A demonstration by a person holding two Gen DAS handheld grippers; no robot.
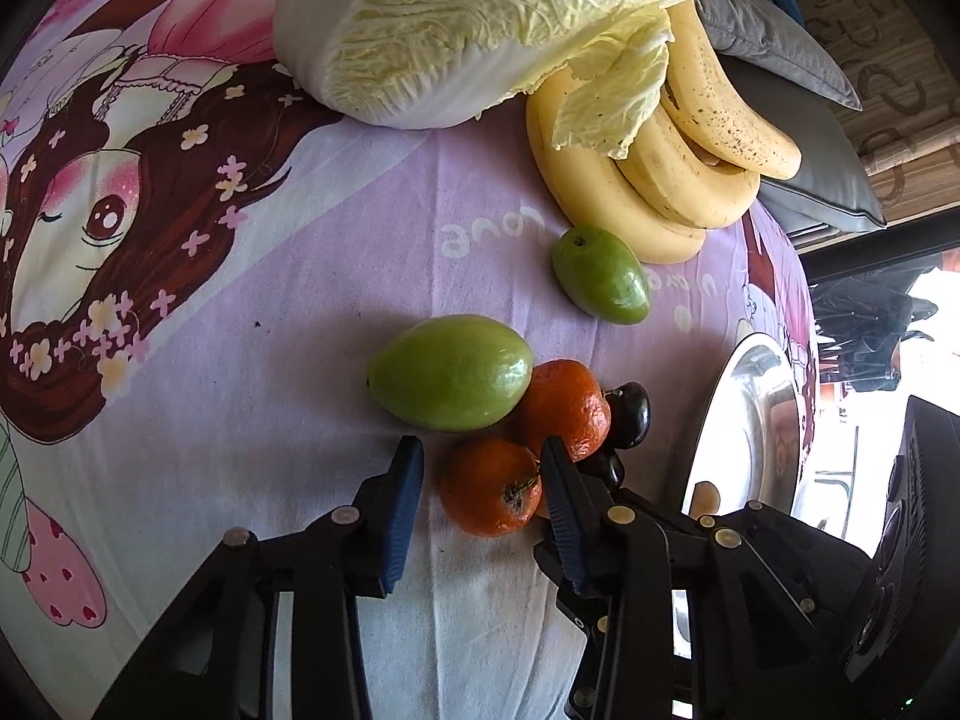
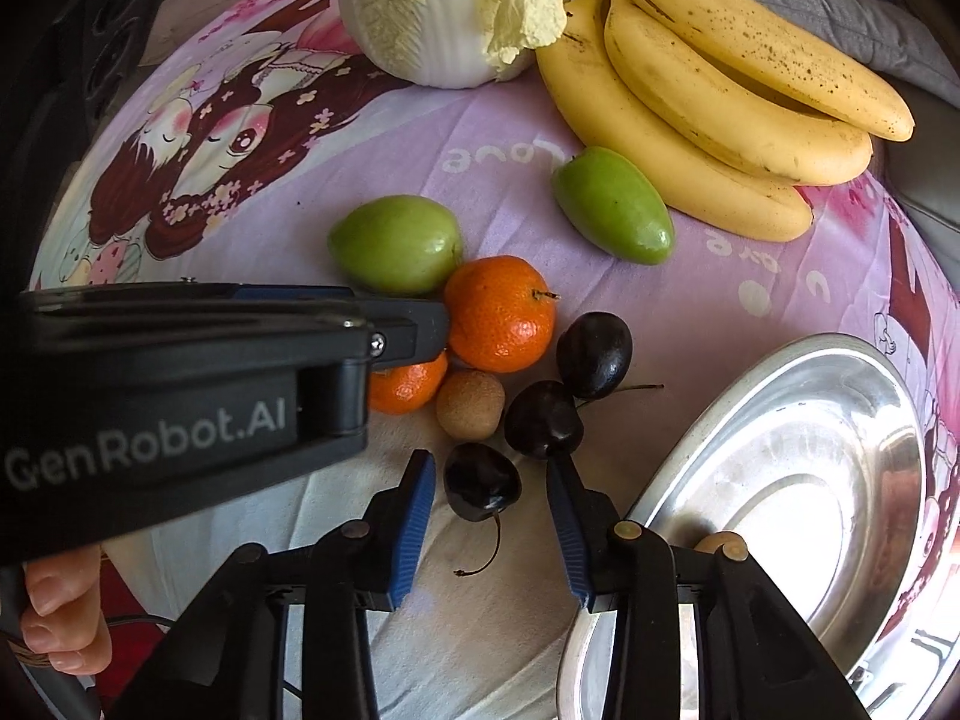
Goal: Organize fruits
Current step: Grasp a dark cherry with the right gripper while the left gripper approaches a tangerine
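My left gripper (image 1: pixel 483 474) is open, its fingers either side of the near orange mandarin (image 1: pixel 489 495) without gripping it. A second mandarin (image 1: pixel 564 408) and a green fruit (image 1: pixel 450 371) lie just beyond. My right gripper (image 2: pixel 489 489) is open around a dark cherry (image 2: pixel 482 489) with a stem. Two more cherries (image 2: pixel 543 420) (image 2: pixel 594 354) and a small brown fruit (image 2: pixel 470 403) sit beyond it. The left gripper body (image 2: pixel 180 384) reaches in from the left over a mandarin (image 2: pixel 408 387). A second green fruit (image 2: pixel 612 207) lies by the bananas (image 2: pixel 708 114).
A shiny metal plate (image 2: pixel 780 480) sits at the right with a small brown fruit (image 2: pixel 714 540) on its near rim. A napa cabbage (image 2: pixel 456 6) lies at the back. Grey cushions (image 1: pixel 798 108) are behind. All rests on a cartoon-print cloth (image 1: pixel 300 240).
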